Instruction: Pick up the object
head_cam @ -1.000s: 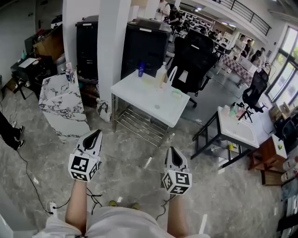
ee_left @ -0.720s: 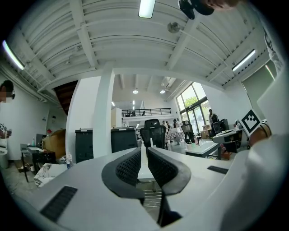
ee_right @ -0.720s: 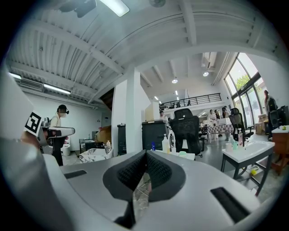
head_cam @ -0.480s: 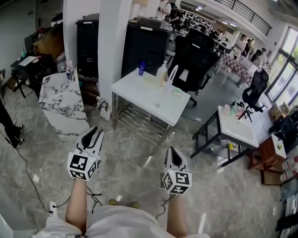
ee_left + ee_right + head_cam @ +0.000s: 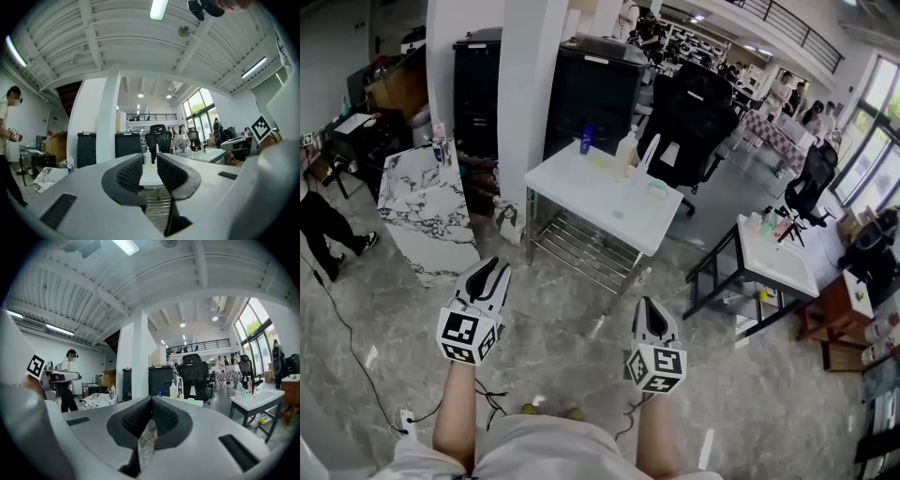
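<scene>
On the white table (image 5: 589,192) ahead of me several small things stand, all toward its far side. A small blue bottle (image 5: 585,140) stands upright at the left. To its right is a pale, half-clear bottle (image 5: 625,150), also upright, and just beside it a tall white thing with a loop shape (image 5: 647,154). A low pale green thing (image 5: 657,187) lies further right. Which one is the object I cannot tell.
</scene>
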